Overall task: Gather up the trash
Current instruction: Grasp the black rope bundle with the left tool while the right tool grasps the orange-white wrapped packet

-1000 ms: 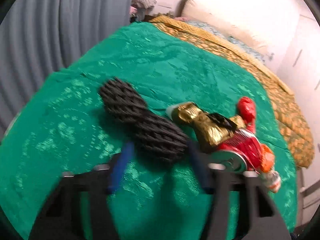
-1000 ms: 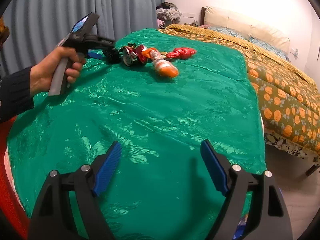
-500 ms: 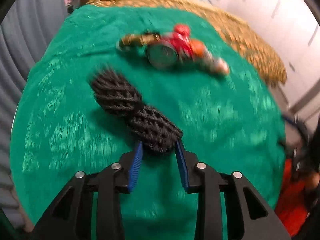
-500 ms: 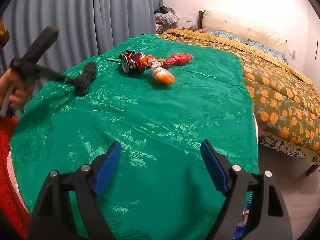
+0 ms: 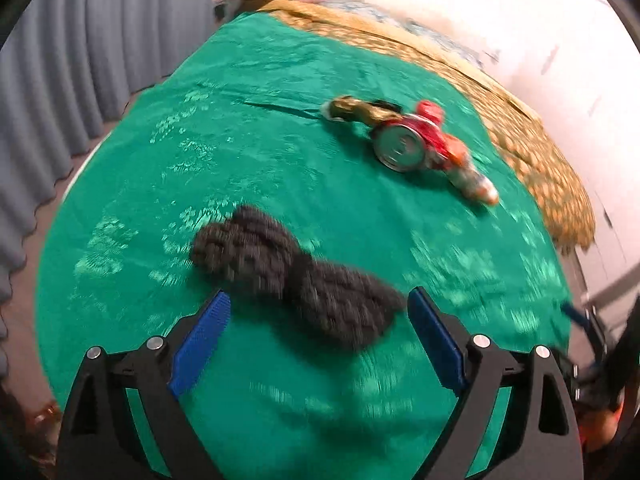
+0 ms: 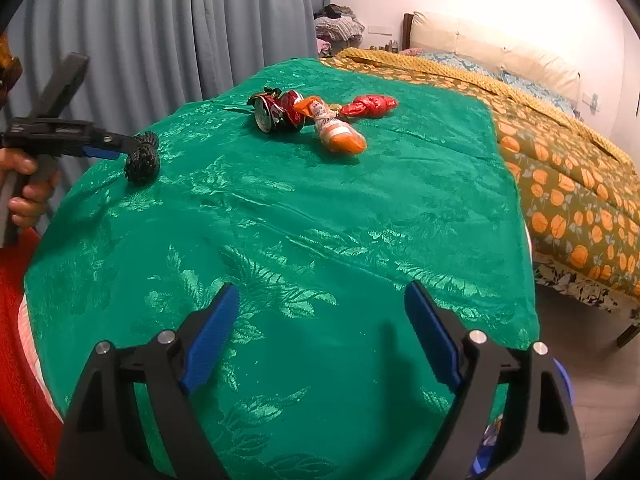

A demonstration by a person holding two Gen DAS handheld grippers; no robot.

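Observation:
A black knitted bundle [image 5: 296,276] lies on the green cloth [image 5: 280,152], just ahead of and between the jaws of my open left gripper [image 5: 318,334]. It also shows in the right wrist view [image 6: 142,160], at the tip of the left gripper [image 6: 108,148]. Farther off lie a crushed red can [image 5: 404,144], a gold wrapper [image 5: 352,110] and an orange wrapper [image 5: 472,180]. In the right wrist view the can [image 6: 276,114], the orange wrapper [image 6: 336,130] and a red wrapper [image 6: 370,106] lie together. My right gripper [image 6: 320,334] is open and empty over the near cloth.
Grey curtains [image 6: 160,28] hang along the left. A bed with an orange-patterned cover [image 6: 560,152] borders the cloth on the right. A pile of clothes [image 6: 338,26] sits at the back. A red fabric edge [image 6: 16,360] shows at lower left.
My left gripper was shut on the black bundle half a second ago; it has opened and the bundle lies loose on the cloth, nearer the left edge. The right gripper has not moved.

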